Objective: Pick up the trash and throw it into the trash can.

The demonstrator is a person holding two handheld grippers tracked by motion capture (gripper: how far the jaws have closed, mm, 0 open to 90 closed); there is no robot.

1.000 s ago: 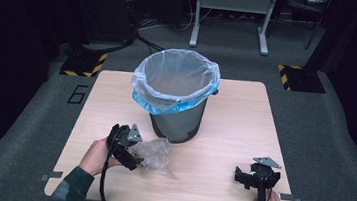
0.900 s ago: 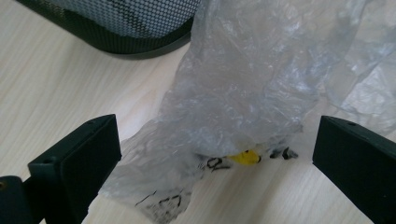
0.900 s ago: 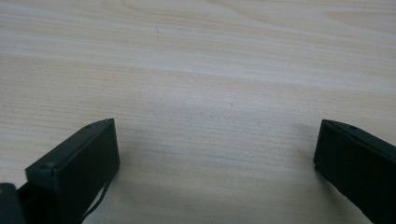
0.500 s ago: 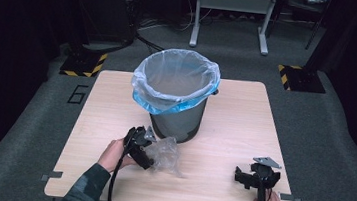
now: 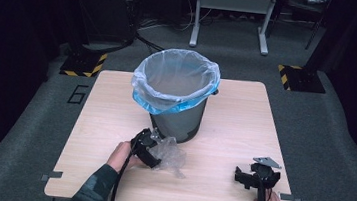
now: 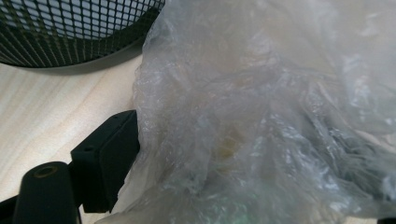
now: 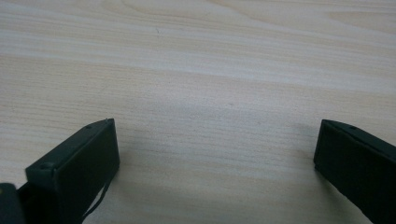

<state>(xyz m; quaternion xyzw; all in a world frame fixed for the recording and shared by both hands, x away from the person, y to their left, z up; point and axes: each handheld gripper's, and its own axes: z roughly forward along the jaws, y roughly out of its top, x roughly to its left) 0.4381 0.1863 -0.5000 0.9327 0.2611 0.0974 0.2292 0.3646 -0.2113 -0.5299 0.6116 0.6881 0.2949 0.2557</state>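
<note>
A crumpled clear plastic bag (image 5: 174, 158) lies on the wooden table (image 5: 104, 118) just in front of a black mesh bin (image 5: 179, 123) lined with a clear and blue bag. My left gripper (image 5: 154, 154) presses into the plastic's left side. In the left gripper view the plastic (image 6: 261, 121) bulges between the jaws; one black finger (image 6: 109, 158) shows at the left and the other is hidden behind the film, so the jaws stand wide. My right gripper (image 5: 254, 179) rests open near the front right corner, with bare wood (image 7: 215, 140) between its fingers.
The bin's mesh base (image 6: 70, 32) stands close ahead of the left gripper. Two metal clips (image 5: 52, 175) sit at the table's front edge. A grey carpeted floor surrounds the table, with a metal stand (image 5: 230, 15) behind.
My left gripper has moved right along the table front toward the bin, and the plastic bag has shifted right with it. The right gripper has not moved.
</note>
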